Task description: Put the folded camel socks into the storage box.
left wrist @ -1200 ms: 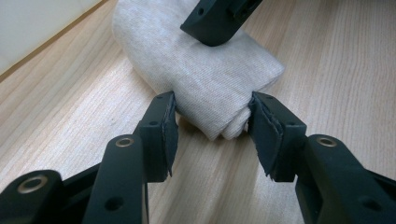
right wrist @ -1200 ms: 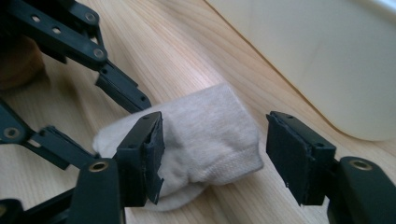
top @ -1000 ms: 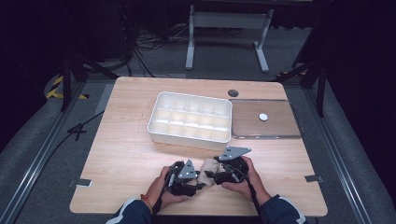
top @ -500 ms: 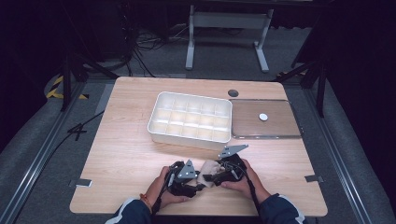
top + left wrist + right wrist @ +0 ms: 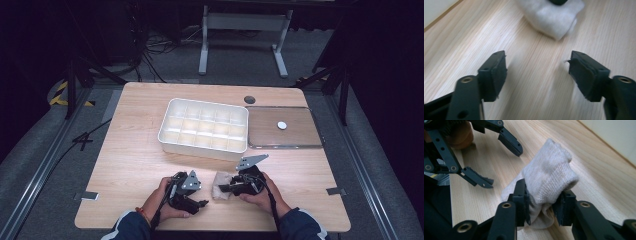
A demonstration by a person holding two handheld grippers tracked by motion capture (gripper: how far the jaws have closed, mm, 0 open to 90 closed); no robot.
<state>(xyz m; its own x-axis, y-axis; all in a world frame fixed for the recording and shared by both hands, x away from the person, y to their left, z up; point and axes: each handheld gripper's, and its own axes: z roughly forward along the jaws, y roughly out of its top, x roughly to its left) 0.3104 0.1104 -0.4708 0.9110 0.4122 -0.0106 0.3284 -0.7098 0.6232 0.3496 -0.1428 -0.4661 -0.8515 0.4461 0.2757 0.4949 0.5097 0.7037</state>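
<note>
Right gripper view: right gripper (image 5: 541, 206), jaws just closing, pinches white sock (image 5: 549, 180) mid-frame. Left gripper (image 5: 537, 72), jaws just opening, holds nothing. Bunched knit looks loosely caught; it could slip free on lifting.

Brightly lit from above on the pale wooden table (image 5: 140, 165) against dark, murky surroundings, soft short shadows beneath, slight motion blur and shallow focus in both gripper views.

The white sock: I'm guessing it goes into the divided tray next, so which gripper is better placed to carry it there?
Right. The right gripper has just been closing and its jaws now pinch the white sock. The left gripper has just been opening; its jaws hold nothing. The tray also lies nearer the right.
</note>
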